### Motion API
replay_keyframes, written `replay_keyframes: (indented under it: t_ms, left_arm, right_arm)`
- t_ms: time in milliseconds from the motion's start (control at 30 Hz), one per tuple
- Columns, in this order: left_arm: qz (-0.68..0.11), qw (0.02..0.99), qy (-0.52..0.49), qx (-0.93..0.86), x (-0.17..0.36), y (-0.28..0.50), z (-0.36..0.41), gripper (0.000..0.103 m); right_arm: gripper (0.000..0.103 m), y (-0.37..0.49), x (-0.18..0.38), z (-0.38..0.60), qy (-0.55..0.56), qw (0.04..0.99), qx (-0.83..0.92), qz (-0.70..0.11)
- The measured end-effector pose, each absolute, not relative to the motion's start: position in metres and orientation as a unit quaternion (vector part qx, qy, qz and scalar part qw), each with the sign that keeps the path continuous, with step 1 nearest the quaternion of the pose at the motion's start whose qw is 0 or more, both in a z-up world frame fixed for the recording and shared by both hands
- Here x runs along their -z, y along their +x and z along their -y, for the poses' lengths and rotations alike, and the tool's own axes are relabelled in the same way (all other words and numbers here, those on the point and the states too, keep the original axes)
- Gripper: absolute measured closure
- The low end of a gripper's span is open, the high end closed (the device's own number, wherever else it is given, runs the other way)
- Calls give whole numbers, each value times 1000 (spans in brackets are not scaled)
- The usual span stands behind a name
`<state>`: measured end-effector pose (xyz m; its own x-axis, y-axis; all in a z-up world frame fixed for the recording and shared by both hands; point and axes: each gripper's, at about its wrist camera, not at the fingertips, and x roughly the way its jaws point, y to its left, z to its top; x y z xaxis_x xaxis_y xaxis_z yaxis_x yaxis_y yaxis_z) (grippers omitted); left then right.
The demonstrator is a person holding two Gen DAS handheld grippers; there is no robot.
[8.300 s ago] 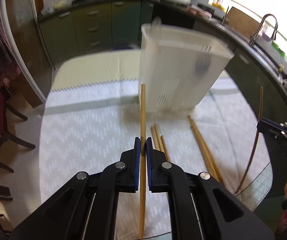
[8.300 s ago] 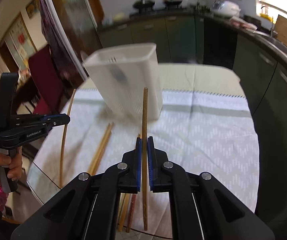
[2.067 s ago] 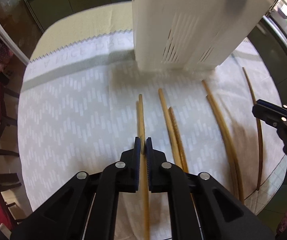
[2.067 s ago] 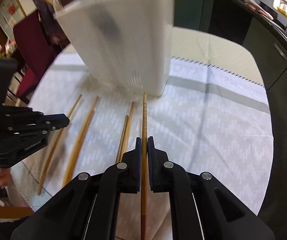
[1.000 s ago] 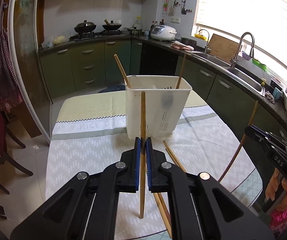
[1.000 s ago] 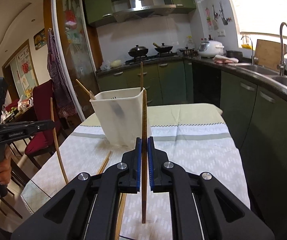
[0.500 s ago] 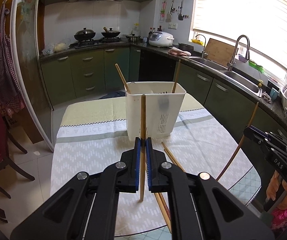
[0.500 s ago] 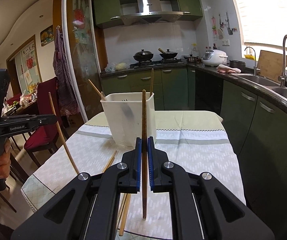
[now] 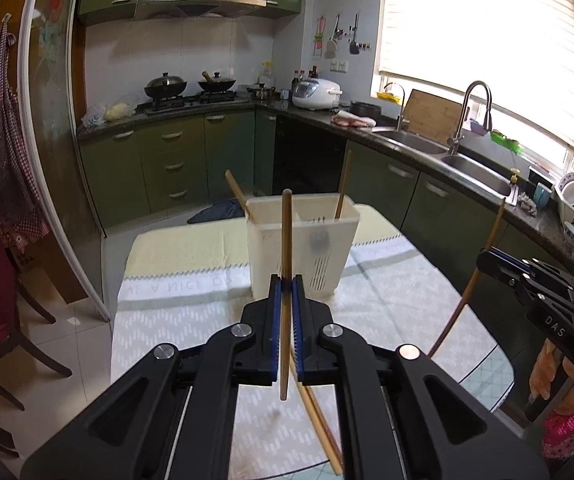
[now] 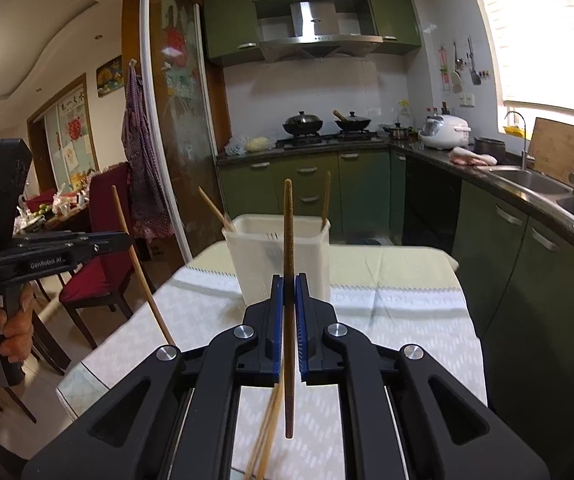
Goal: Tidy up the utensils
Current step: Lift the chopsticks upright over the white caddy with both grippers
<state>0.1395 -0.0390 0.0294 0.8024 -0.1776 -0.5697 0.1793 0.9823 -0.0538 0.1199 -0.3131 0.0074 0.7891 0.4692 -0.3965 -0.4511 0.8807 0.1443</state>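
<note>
We see a round table [image 9: 387, 304] under a white cloth with a pale zigzag print, and on its far half stands a white plastic utensil holder [image 9: 301, 252], upright, with slotted vents low on its front and a divider inside. Two wooden chopsticks already stand in it: one [image 9: 238, 194] leans out to the left at the left corner, and the other [image 9: 343, 184] rises nearly straight from the right side. In the right wrist view the same holder [image 10: 275, 256] shows with those two sticks poking above its rim.

Nearer to us, a pair of loose chopsticks [image 9: 317, 416] lies flat on the cloth, side by side and partly hidden behind the left claw [image 9: 286, 284]. That claw's blue-padded jaws are pressed tight on a light wooden chopstick [image 9: 286, 240], held upright and clear of the table, its top crossing in front of the holder.

We find the right claw [image 10: 288, 286] likewise clamped on a darker brown chopstick [image 10: 288, 232], also upright and off the cloth, lined up with the holder beyond it. From the left wrist view the right claw [image 9: 487, 262] appears at the right edge, its chopstick [image 9: 473, 280] slanting down past the table's edge.
</note>
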Motion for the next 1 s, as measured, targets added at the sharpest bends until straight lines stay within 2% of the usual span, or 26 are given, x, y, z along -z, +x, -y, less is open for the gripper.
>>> replay_keyframes:
  t_ms: [267, 533, 733, 1000]
  left_arm:
    - [-241, 965, 6, 107, -93, 160, 51, 98]
    - [-131, 986, 14, 101, -149, 193, 74, 98]
    - [-133, 987, 18, 83, -131, 233, 87, 98]
    - [-197, 978, 19, 68, -72, 272, 82, 98]
  right_arm:
    - [96, 149, -81, 303, 37, 953, -258, -155]
    - [96, 204, -132, 284, 58, 964, -241, -100]
    - [96, 255, -131, 255, 47, 970, -219, -92]
    - [96, 306, -77, 233, 33, 966, -207, -150]
